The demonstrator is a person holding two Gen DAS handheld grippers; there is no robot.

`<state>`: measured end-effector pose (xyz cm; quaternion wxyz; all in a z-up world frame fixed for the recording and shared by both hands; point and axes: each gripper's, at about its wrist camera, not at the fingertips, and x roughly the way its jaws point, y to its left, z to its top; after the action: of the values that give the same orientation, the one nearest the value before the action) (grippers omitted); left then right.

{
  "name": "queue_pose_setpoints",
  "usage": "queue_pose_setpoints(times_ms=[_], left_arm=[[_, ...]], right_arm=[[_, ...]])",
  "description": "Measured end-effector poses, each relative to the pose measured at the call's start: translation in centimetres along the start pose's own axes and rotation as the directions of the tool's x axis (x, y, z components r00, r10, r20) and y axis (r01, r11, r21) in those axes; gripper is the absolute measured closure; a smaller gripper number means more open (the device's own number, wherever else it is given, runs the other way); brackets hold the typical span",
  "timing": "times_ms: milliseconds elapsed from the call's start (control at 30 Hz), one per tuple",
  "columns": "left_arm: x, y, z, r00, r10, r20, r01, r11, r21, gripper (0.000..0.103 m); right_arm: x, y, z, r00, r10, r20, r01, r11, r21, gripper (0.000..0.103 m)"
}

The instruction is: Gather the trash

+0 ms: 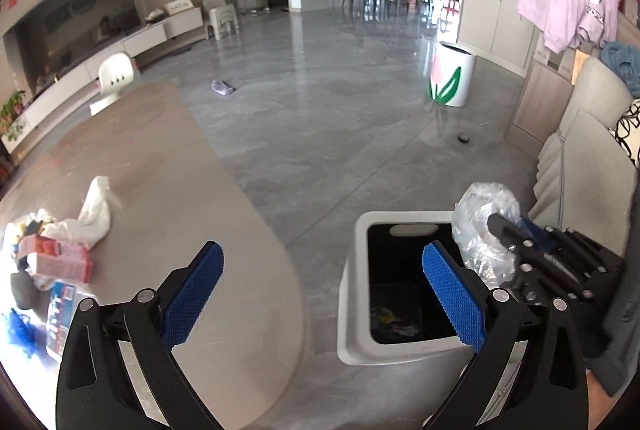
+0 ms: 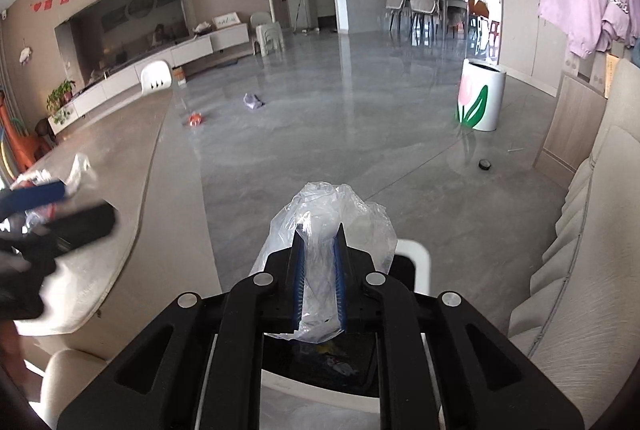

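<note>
A white trash bin (image 1: pixel 354 294) with a dark inside stands on the floor between the table and the sofa. My left gripper (image 1: pixel 324 294) is open wide and empty, its blue pads (image 1: pixel 196 290) spread over the table's end and the bin. My right gripper (image 2: pixel 320 230) is shut on a crumpled clear plastic bag (image 2: pixel 328 206) just above the bin's rim (image 2: pixel 418 258). In the left wrist view that bag (image 1: pixel 480 222) hangs at the bin's right side in the right gripper (image 1: pixel 500 226). On the table lie a white tissue (image 1: pixel 94 214), a pink box (image 1: pixel 60 262) and a blue-and-white packet (image 1: pixel 60 314).
The beige rounded table (image 1: pixel 160 170) fills the left. A light sofa (image 1: pixel 580 158) runs along the right. On the grey floor are a tulip-painted white bin (image 1: pixel 452 74), a purple cloth (image 1: pixel 223 87) and a small black object (image 1: pixel 464 138). A white chair (image 1: pixel 116 74) stands behind the table.
</note>
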<state>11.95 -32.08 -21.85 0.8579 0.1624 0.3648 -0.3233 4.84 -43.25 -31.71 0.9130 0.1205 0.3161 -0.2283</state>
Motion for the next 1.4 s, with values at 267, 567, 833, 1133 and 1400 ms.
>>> queue_pose_setpoints(times_ms=[267,567,833,1133,1400], left_arm=[[-0.5,2.3,0.0,1.000,0.000,0.005,0.000,0.998,-0.069,0.005],[-3.6,6.3,-1.5,0.997,0.059,0.044,-0.052,0.989,-0.136,0.005],[-7.8,13.0,-3.2,0.982,0.169,0.084,-0.141,0.952,-0.273,0.005],[-11.6,22.5,-7.9,0.948,0.312,0.059,-0.255,0.859,-0.445,0.005],[-12.4,27.5,-10.7,0.921,0.389,0.041,-0.318,0.806,-0.499,0.005]], right_arm=[[0.6,-0.5,0.5,0.998,-0.054,0.013,0.054,0.998,-0.034,0.004],[-4.1,1.9,3.5,0.993,0.030,0.112,-0.024,0.998,-0.060,0.004],[-8.0,9.2,7.5,0.953,0.215,0.215,-0.184,0.971,-0.153,0.004],[-8.5,18.6,7.5,0.911,0.368,0.185,-0.306,0.905,-0.295,0.004],[-7.8,24.8,5.7,0.895,0.430,0.120,-0.367,0.862,-0.349,0.004]])
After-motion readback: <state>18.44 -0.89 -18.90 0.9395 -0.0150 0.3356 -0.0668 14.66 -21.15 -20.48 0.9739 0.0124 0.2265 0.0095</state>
